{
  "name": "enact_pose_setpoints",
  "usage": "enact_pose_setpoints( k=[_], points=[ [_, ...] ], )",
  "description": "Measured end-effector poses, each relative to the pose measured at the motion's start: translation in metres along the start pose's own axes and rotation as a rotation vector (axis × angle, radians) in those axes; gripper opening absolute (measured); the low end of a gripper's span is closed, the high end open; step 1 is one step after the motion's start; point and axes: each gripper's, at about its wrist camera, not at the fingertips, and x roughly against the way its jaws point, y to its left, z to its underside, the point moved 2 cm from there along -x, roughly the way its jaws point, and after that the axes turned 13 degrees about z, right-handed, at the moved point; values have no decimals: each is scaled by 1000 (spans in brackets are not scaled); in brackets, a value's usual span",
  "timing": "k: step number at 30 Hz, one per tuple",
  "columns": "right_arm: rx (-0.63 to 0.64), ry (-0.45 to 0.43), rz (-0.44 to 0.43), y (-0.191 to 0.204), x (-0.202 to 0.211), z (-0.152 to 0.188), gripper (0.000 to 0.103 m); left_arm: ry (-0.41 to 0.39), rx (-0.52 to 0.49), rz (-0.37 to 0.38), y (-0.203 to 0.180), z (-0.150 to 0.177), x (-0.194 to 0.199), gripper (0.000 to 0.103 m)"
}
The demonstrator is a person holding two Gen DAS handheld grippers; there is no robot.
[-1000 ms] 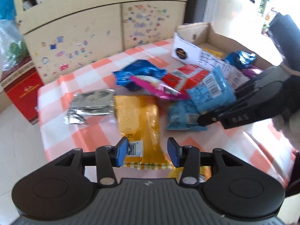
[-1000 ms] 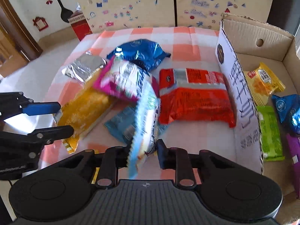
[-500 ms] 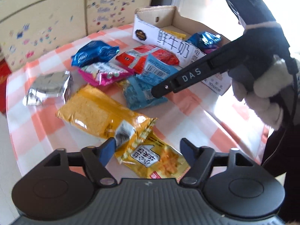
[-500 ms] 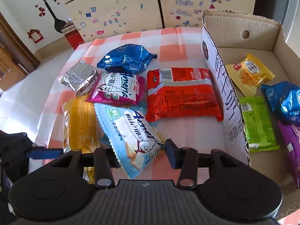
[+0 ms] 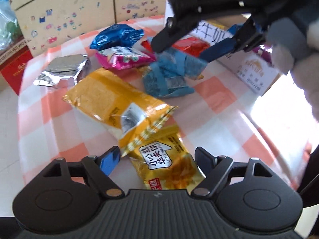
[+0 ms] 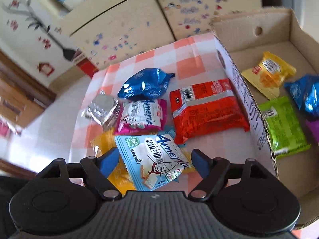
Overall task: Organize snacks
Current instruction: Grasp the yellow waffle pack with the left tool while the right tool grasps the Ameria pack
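A second ago the right gripper (image 6: 154, 162) pinched the pale blue pack (image 6: 153, 159) on edge; now that pack lies flat, face up, on the heap, and the jaws are opening around it, pads clear of the film. The left gripper (image 5: 157, 159) has also let go: its jaws stand wide, no longer closed on the long yellow bag (image 5: 111, 101), with the small waffle pack (image 5: 167, 165) lying between them, untouched. The other snacks sit on the checked cloth (image 5: 209, 103): a silver pack (image 6: 101, 109), a pink pack (image 6: 142, 117), a dark blue bag (image 6: 145, 85) and a red pack (image 6: 205, 111) just beside the box (image 6: 239, 91), which already holds several packs. These are likely light, air-puffed foil and film sachets: soft, crackly, slick on the faces, and their biscuits or wafers would crush under a hard squeeze. The best hold is probably a crimped end seam, where the film is flat and doubled, or a gentle pinch across the short width. The waffle pack's upper seam tucks under the yellow bag's end, so lifting it could drag that bag along.
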Motion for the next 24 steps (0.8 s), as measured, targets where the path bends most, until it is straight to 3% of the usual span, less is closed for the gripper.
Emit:
enact_pose_setpoints(
  k=[5, 10, 13, 20, 24],
  points=[
    [-95, 14, -40, 0, -5, -6, 86, -3, 1, -53, 10, 7, 5, 82],
    [17, -75, -64, 20, 14, -12, 90, -13, 40, -75, 24, 13, 12, 82],
    [37, -73, -7, 23, 4, -11, 90, -16, 34, -82, 26, 15, 14, 84],
    [97, -13, 218, 23, -33, -1, 90, -28, 85, -116, 37, 16, 18, 85],
    [123, 41, 244, 15, -29, 6, 90, -33, 79, -137, 38, 17, 20, 84]
  ],
)
